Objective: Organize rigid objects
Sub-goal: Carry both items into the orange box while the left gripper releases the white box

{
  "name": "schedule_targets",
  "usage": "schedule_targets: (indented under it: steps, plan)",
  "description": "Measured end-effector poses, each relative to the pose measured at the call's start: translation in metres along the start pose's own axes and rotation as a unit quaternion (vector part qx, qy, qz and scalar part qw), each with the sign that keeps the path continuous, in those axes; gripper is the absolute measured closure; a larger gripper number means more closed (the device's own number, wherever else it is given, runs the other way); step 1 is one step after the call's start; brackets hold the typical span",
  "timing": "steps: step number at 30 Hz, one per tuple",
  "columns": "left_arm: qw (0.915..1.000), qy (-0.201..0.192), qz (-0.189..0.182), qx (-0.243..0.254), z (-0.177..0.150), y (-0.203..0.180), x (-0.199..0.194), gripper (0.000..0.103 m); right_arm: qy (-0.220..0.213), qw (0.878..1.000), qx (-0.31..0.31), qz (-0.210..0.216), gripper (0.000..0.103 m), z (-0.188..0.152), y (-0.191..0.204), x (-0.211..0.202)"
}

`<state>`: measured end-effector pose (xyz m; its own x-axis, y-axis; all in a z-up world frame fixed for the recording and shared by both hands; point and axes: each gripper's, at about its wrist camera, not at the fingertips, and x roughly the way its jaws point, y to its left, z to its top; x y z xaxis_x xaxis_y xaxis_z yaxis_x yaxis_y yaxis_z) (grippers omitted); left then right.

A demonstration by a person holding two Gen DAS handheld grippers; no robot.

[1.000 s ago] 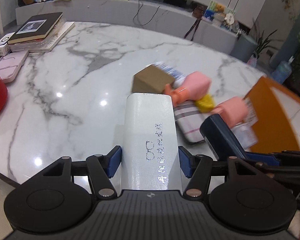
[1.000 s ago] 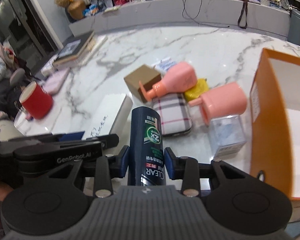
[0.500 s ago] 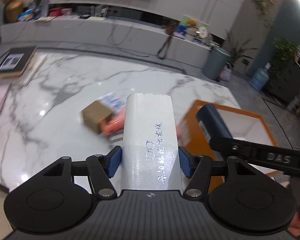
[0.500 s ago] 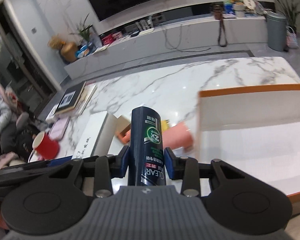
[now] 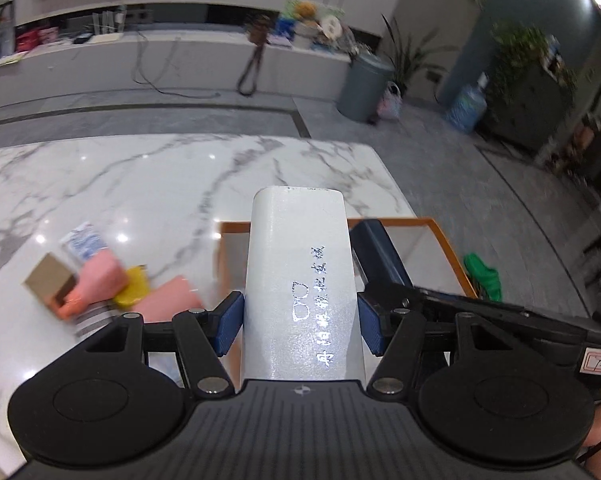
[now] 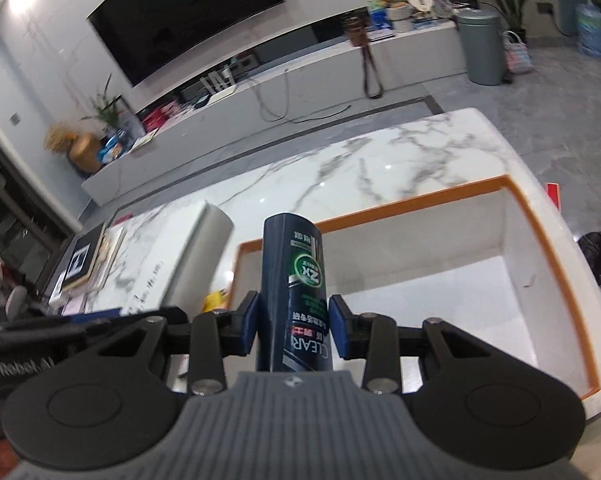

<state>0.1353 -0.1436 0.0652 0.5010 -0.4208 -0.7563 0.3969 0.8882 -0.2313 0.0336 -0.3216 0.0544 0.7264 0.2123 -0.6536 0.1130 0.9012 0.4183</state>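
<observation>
Marble table (image 5: 148,184) under both views: left view, left gripper (image 5: 300,322) pinches a white glasses case (image 5: 300,280) at mid-length, stiff, smooth, likely light, orange-rimmed box (image 5: 446,240) just ahead; right view, right gripper (image 6: 293,326) clamps a dark shampoo bottle (image 6: 294,292), rigid, slick, probably heavier, above the box (image 6: 540,232).

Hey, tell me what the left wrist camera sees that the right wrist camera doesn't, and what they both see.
Only the left wrist view shows the brown box and the pink bottles on the table, and a green thing on the floor.

Only the right wrist view shows the stacked books and the orange-rimmed box's bare white floor.

Both show the marble table, the orange-rimmed box, the white case in the left gripper, and the dark blue bottle in the right gripper.
</observation>
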Motion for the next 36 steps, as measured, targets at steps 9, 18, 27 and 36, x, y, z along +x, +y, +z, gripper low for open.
schedule_targets:
  steps: [9,18,27,36]
  plan:
    - [0.9958,0.068,0.033,0.051,0.009,-0.014,0.068,0.034,0.037,0.998,0.049,-0.016,0.066,0.01,-0.061,0.038]
    - [0.9844,0.125,0.078,0.096,0.004,-0.02,0.112,0.034,0.105,0.991,0.078,-0.002,0.066,0.015,-0.076,0.09]
    - [0.9645,0.156,0.137,0.163,-0.007,-0.038,0.146,0.035,0.161,0.983,0.092,0.015,0.066,0.006,-0.081,0.116]
    - [0.9519,0.163,0.156,0.208,-0.019,-0.05,0.158,0.035,0.191,0.976,0.102,0.0,0.066,0.002,-0.087,0.126]
